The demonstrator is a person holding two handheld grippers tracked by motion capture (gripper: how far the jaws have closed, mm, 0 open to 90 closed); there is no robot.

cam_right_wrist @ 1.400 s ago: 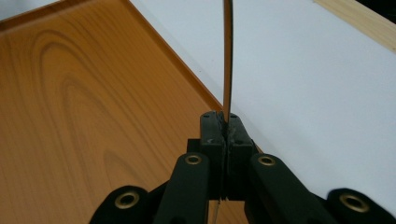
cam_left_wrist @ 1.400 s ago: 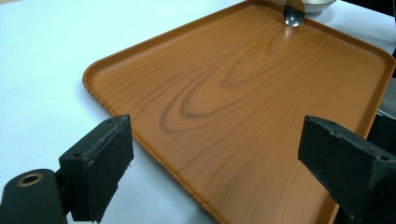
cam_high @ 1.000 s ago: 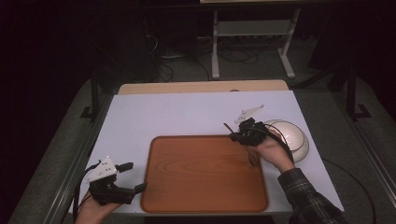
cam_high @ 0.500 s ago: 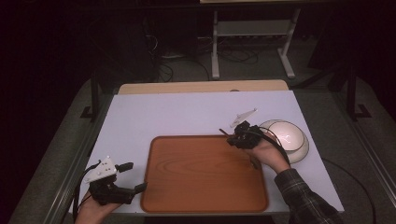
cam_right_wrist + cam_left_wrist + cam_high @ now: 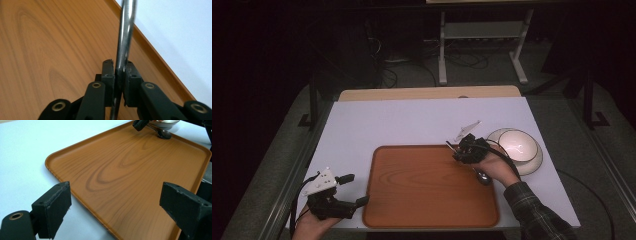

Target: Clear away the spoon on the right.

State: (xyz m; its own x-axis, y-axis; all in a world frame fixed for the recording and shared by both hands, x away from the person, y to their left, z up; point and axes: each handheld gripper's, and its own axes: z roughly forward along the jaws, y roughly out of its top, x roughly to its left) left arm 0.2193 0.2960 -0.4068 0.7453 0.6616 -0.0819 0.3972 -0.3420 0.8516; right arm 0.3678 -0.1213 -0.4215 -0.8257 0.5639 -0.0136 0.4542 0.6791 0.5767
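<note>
The spoon [image 5: 482, 176] is at the right side of the tray [image 5: 422, 190]. Its rounded end appears to rest on the wood-grain surface just inside the right rim, and its handle slants up into the right tongs. From the left: the left tongs [image 5: 355, 189] hang over the white table [image 5: 412, 120] just off the tray's near left corner. Their jaws stand wide apart with nothing between them, and they take no part in the work. The tray lies flat in the middle of the table and carries nothing but the spoon's end. The right tongs [image 5: 462, 152] sit low over the tray's right portion. Their jaws have just been opening a little, though in the right gripper view they are close together with the metal handle [image 5: 126, 30] between them, and the pads look to be against it, so I judge the grip loosened rather than let go. Farther right, a white bowl [image 5: 517, 145] stands on the table just beside the tray and apart from the spoon. By this reading the carrying is done and the spoon is nearly set down. What seems left is to let the handle settle onto the tray and draw the tongs clear. Whether the bowl is meant to join it, I cannot tell.
</note>
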